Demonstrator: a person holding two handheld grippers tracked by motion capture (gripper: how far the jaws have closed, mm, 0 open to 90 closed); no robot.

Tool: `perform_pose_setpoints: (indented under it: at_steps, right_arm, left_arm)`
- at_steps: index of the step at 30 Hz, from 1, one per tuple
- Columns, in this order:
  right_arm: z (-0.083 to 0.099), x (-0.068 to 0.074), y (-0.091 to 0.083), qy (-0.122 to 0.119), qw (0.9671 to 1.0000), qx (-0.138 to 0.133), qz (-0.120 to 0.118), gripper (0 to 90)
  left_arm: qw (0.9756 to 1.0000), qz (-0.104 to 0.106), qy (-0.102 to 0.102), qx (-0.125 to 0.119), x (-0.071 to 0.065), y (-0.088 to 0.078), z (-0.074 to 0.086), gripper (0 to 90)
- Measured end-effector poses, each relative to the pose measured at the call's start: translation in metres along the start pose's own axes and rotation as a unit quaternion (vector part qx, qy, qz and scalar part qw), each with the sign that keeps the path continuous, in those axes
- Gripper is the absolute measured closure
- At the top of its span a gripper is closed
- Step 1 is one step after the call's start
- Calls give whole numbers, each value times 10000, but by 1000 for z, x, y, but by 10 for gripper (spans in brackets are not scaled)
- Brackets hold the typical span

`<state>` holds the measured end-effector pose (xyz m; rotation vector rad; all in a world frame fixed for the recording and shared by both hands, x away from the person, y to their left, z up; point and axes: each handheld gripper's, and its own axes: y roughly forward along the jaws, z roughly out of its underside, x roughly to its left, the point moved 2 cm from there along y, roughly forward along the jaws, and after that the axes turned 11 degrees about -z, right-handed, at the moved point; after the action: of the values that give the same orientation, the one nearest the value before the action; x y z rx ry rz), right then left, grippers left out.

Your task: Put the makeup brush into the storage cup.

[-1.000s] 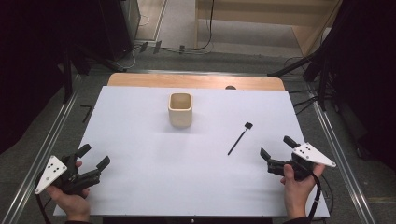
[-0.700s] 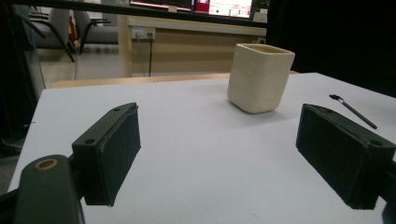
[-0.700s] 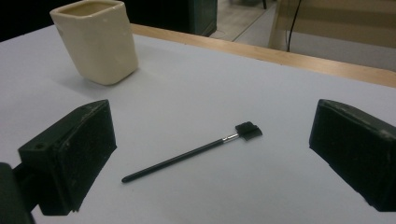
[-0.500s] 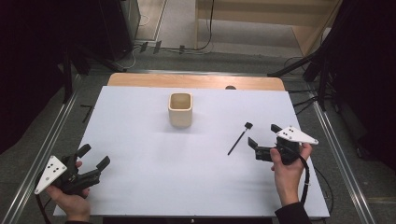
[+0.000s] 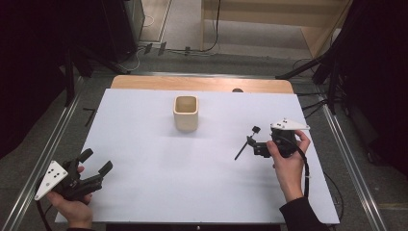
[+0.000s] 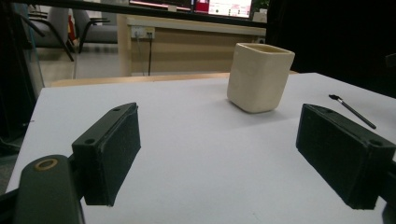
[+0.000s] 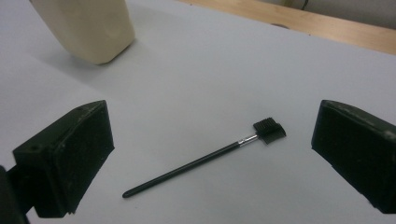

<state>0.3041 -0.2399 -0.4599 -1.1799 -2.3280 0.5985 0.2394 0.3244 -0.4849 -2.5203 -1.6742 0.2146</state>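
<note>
At the left of the high view, the left gripper (image 5: 96,162) is held low over the near left corner of the desk (image 5: 144,144), its jaws spread wide with nothing between them; in the left gripper view the same jaws are seen standing apart over bare white surface. Toward the middle and farther back, a cream cup (image 5: 185,113) is set upright on the desk, well apart from both grippers (its opening is squarish with rounded corners); it is seen beyond the jaws in the left gripper view (image 6: 259,77). To the right of the cup, a thin black brush (image 5: 246,142) is laid flat on the desk, its small bristled head pointing away from the person and its handle tip nearer; in the right gripper view the brush (image 7: 205,161) is seen lying between the two parted jaws, touched by neither. At the right, the right gripper (image 5: 254,147) is held just beside the brush, jaws open.
</note>
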Motion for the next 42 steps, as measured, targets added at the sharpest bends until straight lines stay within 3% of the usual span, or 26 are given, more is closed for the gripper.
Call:
perform_pose_setpoints:
  at_steps: [7,12,16,19,24,27,34,35,36,38,39,42]
  right_arm:
    - [-10,-3,9,2,9994,358,9,0]
    - [-11,-4,17,192,9979,616,-85,0]
    - [-12,-6,24,275,9954,916,-43,0]
    - [-13,-9,31,385,9916,1232,-3,0]
    - [-14,-10,36,466,9883,1450,27,2]
    - [-14,-12,43,573,9834,1713,149,63]
    - [-15,-13,52,690,9779,1945,348,161]
    - [-15,-15,56,795,9710,2159,651,190]
    - [-15,-15,56,795,9710,2159,651,190]
    - [-15,-16,61,940,9665,2310,602,207]
    - [-15,-16,61,940,9665,2310,602,207]
    - [-16,-16,64,1037,9616,2457,645,241]
  left_arm:
    - [10000,-5,-25,5,0,0,0,146]
    - [10000,-12,-28,4,1,-1,0,146]
    - [10000,-9,-31,15,1,-1,0,146]
    - [10000,-11,-28,16,1,0,0,146]
    - [10000,-14,-31,13,1,0,0,146]
    - [10000,-9,-38,9,1,0,0,146]
    - [10000,-5,-38,10,1,0,0,146]
    - [10000,-4,-41,10,1,0,0,146]
    - [10000,-9,-47,7,2,0,0,146]
    - [10000,-19,-57,4,2,0,0,146]
    - [10000,-19,-58,4,2,0,0,146]
    - [10000,-8,-52,8,1,0,0,146]
